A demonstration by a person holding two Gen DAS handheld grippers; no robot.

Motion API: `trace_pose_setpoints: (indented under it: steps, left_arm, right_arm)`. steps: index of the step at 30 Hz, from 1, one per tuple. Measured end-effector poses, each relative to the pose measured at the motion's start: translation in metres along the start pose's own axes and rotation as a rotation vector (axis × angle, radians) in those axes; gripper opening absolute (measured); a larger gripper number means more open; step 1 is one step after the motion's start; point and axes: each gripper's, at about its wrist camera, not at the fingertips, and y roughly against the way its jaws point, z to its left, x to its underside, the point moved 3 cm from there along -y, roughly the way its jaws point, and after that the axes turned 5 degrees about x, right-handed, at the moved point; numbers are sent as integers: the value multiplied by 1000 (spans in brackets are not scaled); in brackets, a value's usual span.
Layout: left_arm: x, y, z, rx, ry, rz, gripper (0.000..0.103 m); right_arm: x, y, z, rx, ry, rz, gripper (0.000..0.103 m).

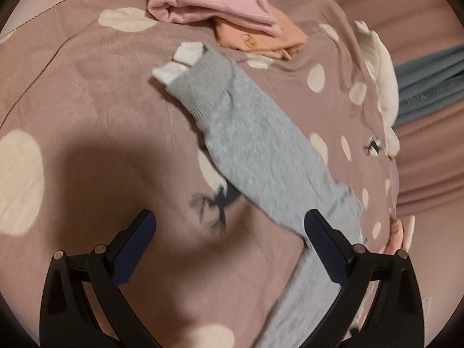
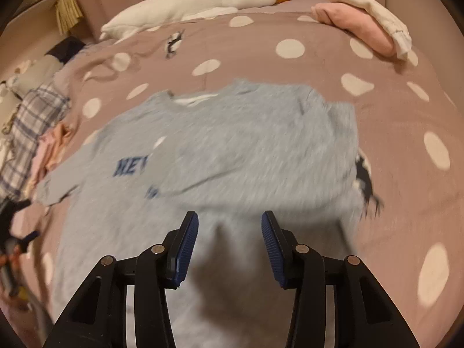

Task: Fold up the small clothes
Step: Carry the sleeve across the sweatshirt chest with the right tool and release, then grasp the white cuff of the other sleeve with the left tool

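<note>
the right gripper [image 2: 229,243] hangs with jaws apart and empty over the grey sweatshirt [image 2: 220,150], one side already folded in; the left gripper [image 1: 230,249], spread wide, holds nothing beside its sleeve [image 1: 249,133]. more folds remain. folded clothes [image 2: 362,26] sit on the dotted pink bedspread [image 2: 391,121], near a toy goose [image 2: 185,8].

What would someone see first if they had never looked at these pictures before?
Probably the light grey sweatshirt with dark blue letters, spread across the middle of the dusty pink bedspread with white polka dots, just ahead of the open right gripper. Next, the long white plush goose with an orange beak lying along the far edge of the bed. In the left wrist view, the sweatshirt's sleeve with a ribbed cuff stretches past the open left gripper.
</note>
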Motion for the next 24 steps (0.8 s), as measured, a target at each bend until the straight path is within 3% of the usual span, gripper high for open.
trace_pose_setpoints:
  steps: [4,12,24]
  left_arm:
    - [-14,-8,-3,-40,-32,-38,102]
    - [-44,-19,4,-31,-6,-95,102]
    - [-69,-34,-6,-9,39,-97,102]
  right_arm:
    - [12,11,4,3,11,9,46]
    - [6,31,15,-21,-13,-38,46]
    - [9,17,44,-17,28,22,46]
